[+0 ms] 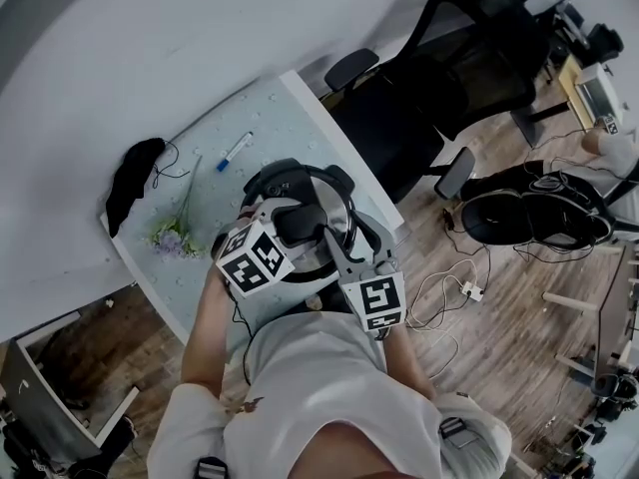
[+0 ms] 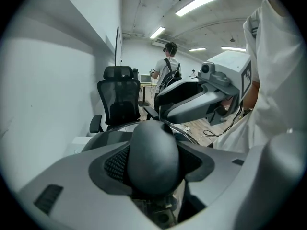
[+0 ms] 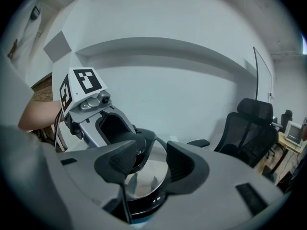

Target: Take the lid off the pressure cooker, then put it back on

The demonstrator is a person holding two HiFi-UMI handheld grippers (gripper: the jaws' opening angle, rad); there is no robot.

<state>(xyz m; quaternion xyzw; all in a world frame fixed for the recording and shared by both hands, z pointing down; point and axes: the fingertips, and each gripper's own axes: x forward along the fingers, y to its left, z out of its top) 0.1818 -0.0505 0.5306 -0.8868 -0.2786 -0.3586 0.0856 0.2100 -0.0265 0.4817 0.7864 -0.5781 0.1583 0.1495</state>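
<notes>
Pressure cooker: the pressure cooker [image 1: 344, 200] stands on the near part of the pale desk [image 1: 290, 118], right in front of the person, so both arms reach it from above.
Lid: the steel lid [image 3: 146, 174] appears to sit on the pot. Whether it is locked or already turned loose cannot be told.
Left gripper: the left gripper [image 1: 292, 224] comes down over the middle of the lid. Its jaws are clenched on the dark rounded knob [image 2: 153, 162] from both sides, which looks like the grip for turning or lifting the lid.
Right gripper: the right gripper [image 3: 149, 161] hovers just right of the left one, over the lid. Its jaws are released, with a gap between them and only the shiny lid showing through. It grasps nothing, and seems placed to steady the pot or take a handle.
Stage: likely the start of the removal, with the lid not yet lifted clear.
Elsewhere on the desk: a pen [image 1: 235, 151] and a small spray of flowers [image 1: 175, 233] lie to the far left, well apart from the cooker.
Risk: the one-knob grip could let the lid tilt as it rises.
</notes>
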